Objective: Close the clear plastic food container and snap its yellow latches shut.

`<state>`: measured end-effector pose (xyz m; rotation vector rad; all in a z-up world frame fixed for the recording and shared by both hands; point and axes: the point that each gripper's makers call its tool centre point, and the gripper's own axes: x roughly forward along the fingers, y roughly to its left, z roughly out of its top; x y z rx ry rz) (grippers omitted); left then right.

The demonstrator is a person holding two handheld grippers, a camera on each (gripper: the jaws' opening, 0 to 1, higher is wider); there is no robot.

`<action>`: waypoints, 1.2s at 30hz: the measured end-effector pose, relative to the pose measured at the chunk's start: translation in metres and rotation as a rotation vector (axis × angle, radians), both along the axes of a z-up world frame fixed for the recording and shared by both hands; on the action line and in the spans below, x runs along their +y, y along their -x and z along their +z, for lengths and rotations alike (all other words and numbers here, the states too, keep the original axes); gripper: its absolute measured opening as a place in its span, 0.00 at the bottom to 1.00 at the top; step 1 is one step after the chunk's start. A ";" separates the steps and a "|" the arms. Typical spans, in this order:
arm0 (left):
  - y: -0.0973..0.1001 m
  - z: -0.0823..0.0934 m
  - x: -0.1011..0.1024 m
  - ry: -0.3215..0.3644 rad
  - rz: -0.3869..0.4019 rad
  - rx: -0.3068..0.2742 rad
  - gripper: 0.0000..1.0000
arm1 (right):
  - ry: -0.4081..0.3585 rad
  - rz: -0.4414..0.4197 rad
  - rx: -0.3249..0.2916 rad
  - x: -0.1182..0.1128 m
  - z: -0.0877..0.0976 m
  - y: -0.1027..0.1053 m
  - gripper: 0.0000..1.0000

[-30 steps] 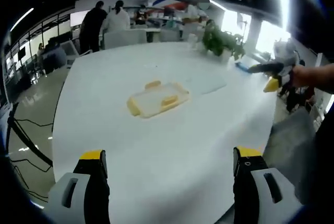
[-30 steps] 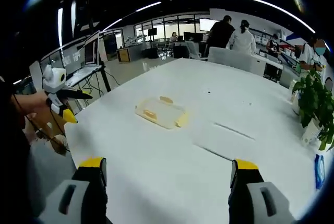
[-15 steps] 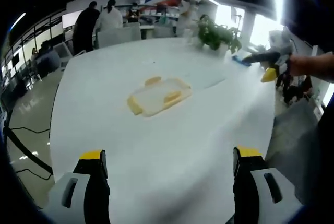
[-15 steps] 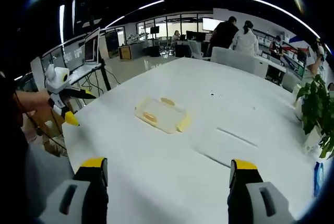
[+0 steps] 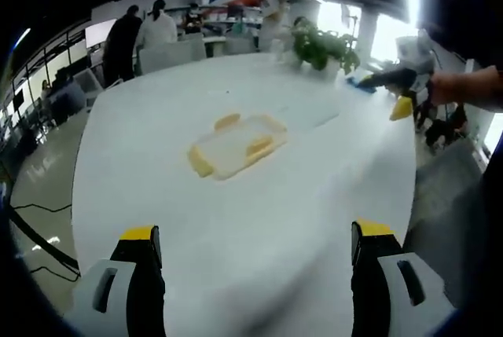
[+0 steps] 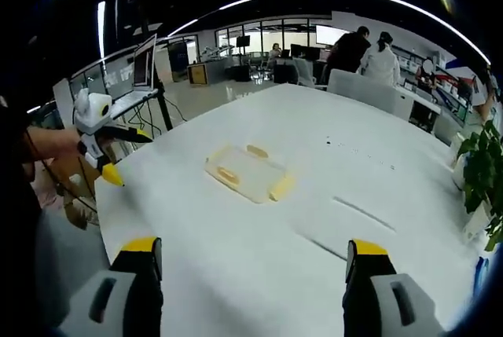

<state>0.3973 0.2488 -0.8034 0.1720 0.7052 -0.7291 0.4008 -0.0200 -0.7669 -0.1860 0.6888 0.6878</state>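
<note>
In the left gripper view, the left gripper (image 5: 250, 247) has its two yellow-tipped jaws set wide apart with nothing between them. Far ahead, out on the middle of the big white table (image 5: 330, 195), lies the clear plastic food container (image 5: 236, 144). It is flat and low, and its lid looks like it is already lying on top. Yellow latches (image 5: 258, 147) stick out at its sides and seem to be still flipped open. At the far right, over the table's edge, a hand holds the right gripper (image 5: 401, 93). A green plant (image 5: 321, 48) stands at the far end of the table, and people (image 5: 140, 32) stand beyond it.

In the right gripper view, the right gripper (image 6: 245, 249) is wide open too and holds nothing. The container (image 6: 245, 172) sits well ahead of it on the table (image 6: 259, 274). At the left, a hand holds the left gripper (image 6: 100, 139) out past the table's edge.

I think the box is light, thin and smooth. It may slide if pushed from one side. It is best to press down on the lid with one gripper and push each latch down with the other.
</note>
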 end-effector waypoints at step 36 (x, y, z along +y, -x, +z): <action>-0.046 -0.023 0.002 -0.055 -0.148 0.019 0.99 | 0.086 0.300 0.033 0.033 -0.032 -0.037 0.99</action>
